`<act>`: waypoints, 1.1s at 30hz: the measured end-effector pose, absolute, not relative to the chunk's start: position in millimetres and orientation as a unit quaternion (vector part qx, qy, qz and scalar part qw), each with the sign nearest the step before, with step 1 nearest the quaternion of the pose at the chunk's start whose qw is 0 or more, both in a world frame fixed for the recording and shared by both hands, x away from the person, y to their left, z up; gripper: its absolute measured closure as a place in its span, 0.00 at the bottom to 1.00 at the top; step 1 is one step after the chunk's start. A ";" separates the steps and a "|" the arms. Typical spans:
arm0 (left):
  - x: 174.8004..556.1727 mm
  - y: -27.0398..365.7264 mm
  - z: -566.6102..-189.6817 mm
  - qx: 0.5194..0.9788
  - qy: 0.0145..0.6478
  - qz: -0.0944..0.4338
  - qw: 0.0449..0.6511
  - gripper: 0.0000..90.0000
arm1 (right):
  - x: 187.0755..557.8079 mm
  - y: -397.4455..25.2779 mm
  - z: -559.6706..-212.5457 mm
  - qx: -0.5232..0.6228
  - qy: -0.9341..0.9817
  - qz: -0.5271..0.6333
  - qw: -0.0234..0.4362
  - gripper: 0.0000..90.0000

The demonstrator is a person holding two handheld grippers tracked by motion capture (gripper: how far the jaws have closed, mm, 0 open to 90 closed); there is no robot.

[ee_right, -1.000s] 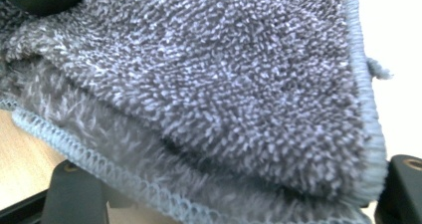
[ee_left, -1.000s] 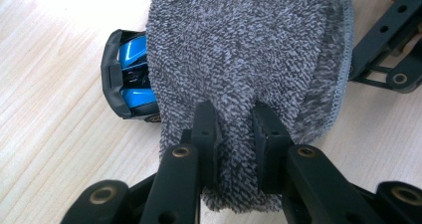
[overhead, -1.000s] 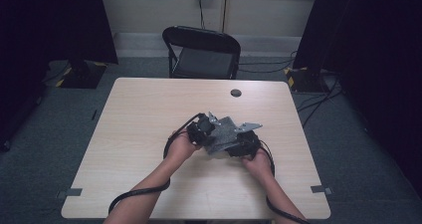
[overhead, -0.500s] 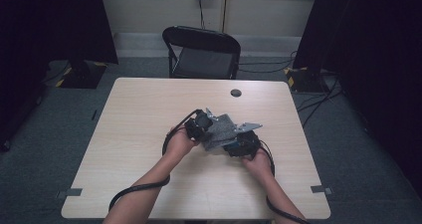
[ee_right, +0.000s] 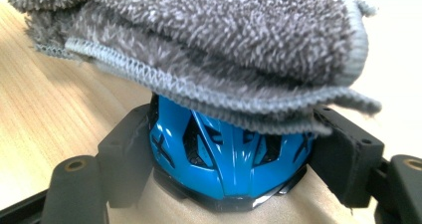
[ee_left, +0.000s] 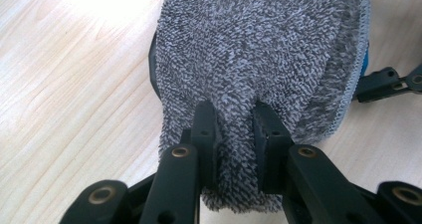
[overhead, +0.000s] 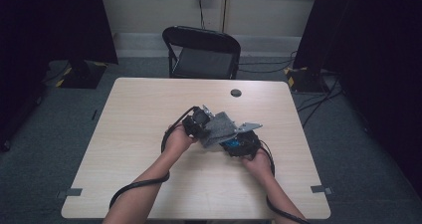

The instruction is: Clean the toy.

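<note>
Your left hand-held gripper [overhead: 199, 121]: at 10 o'clock of the right, jaws pinched tight on a fold of grey cloth [ee_left: 259, 59]. Your right hand-held gripper [overhead: 242, 143]: jaws clamped either side of a blue helmet-shaped object [ee_right: 226, 154]. Both forearms enter from 6 o'clock, converging.

High view: fixed above your side, looking forward and down across the whole worktop [overhead: 129, 134], with a chair [overhead: 201, 52] beyond the far edge. Your forearms enter from the bottom.

Left gripper view: rides your left hand-held gripper [ee_left: 233, 129], looking along its jaws, very close to a grey cloth [ee_left: 259, 50].

Right gripper view: rides your right hand-held gripper [ee_right: 224, 149], closer still, low to the wood.

Shared by all three: cloth and worktop.
</note>
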State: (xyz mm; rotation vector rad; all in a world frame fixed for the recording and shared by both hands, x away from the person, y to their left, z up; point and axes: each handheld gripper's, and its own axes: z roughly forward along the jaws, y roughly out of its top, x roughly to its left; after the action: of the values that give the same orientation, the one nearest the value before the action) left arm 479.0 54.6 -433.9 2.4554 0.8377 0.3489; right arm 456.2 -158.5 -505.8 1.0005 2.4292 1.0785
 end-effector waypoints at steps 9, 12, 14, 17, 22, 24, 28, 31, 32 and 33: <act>487.5 58.9 -433.2 0.900 0.326 0.130 0.258 0.83 | 456.2 -158.5 -505.7 0.348 0.846 0.375 0.150 0.27; 490.6 61.5 -432.4 0.897 0.332 0.135 0.257 0.83 | 456.2 -158.5 -505.8 0.348 0.846 0.375 0.150 0.27; 492.8 63.8 -431.7 0.896 0.337 0.133 0.257 0.83 | 456.2 -158.5 -505.7 0.348 0.846 0.375 0.150 0.27; 496.1 67.0 -431.9 0.894 0.343 0.137 0.253 0.83 | 456.2 -158.5 -505.7 0.349 0.846 0.375 0.150 0.27; 499.3 69.9 -434.0 0.892 0.350 0.142 0.248 0.83 | 456.2 -158.5 -505.7 0.349 0.846 0.375 0.150 0.27; 500.1 70.5 -434.8 0.891 0.352 0.143 0.247 0.83 | 456.2 -158.5 -505.7 0.349 0.846 0.375 0.150 0.27; 503.0 73.6 -436.0 0.889 0.358 0.144 0.245 0.83 | 456.2 -158.5 -505.7 0.348 0.846 0.375 0.150 0.27; 504.9 76.1 -436.7 0.887 0.365 0.143 0.246 0.83 | 456.2 -158.5 -505.8 0.349 0.846 0.376 0.150 0.27; 505.4 77.0 -437.0 0.885 0.368 0.138 0.248 0.83 | 456.2 -158.5 -505.8 0.349 0.846 0.376 0.150 0.27; 505.8 78.1 -437.2 0.884 0.371 0.142 0.248 0.83 | 456.2 -158.5 -505.8 0.348 0.846 0.376 0.150 0.27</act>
State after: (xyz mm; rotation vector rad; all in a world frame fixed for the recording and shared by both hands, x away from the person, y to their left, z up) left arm 505.8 78.1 -437.2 2.4091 1.0101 0.3879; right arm 456.2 -158.5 -505.8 1.0011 2.4292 1.0790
